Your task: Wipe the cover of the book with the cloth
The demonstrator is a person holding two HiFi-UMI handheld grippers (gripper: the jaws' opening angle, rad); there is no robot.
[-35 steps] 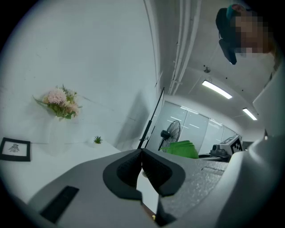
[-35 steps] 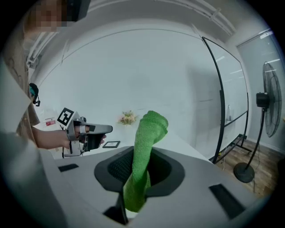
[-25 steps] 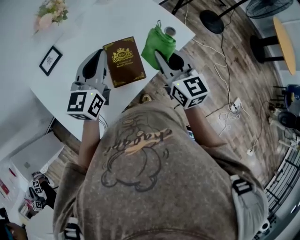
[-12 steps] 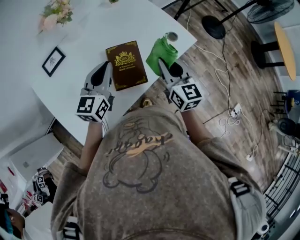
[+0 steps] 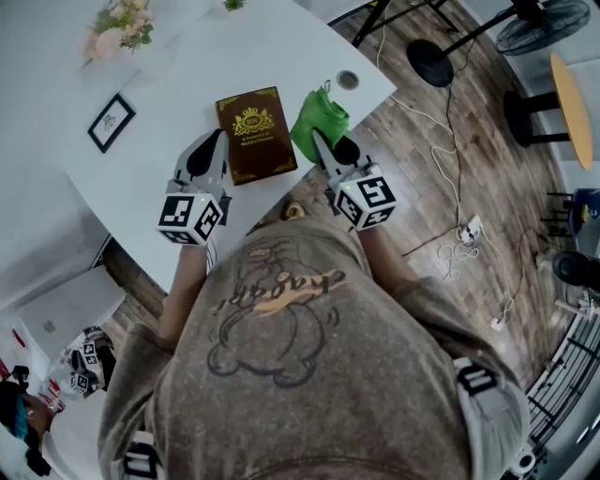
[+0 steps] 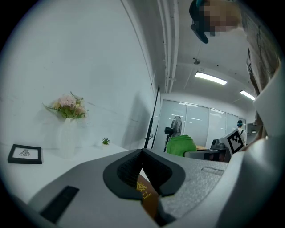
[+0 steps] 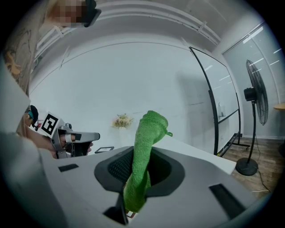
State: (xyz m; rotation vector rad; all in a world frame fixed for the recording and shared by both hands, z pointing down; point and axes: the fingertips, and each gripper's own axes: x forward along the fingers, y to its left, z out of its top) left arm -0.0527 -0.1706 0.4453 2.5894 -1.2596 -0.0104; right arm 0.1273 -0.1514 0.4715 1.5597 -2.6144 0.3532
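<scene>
Brown book (image 5: pixel 255 134) lies flat on the white table (image 5: pixel 169 84), near the front edge, right between the two grippers. The right gripper (image 5: pixel 319 141) is clamped on the green cloth (image 5: pixel 317 120), bunched up just right of the book. The left gripper (image 5: pixel 214 141) hangs beside the book's left edge, jaws pressed together on nothing. A picture frame (image 5: pixel 110 122) and flowers (image 5: pixel 120 28) sit farther left.

Bright, even light; long ceiling strip lamps (image 6: pixel 210 78) glow above left fingers (image 6: pixel 128 170). Heavy fisheye warp, dark vignette corners. Green fuzzy cloth (image 7: pixel 141 164) between right fingers (image 7: pixel 167 173) sharp.
</scene>
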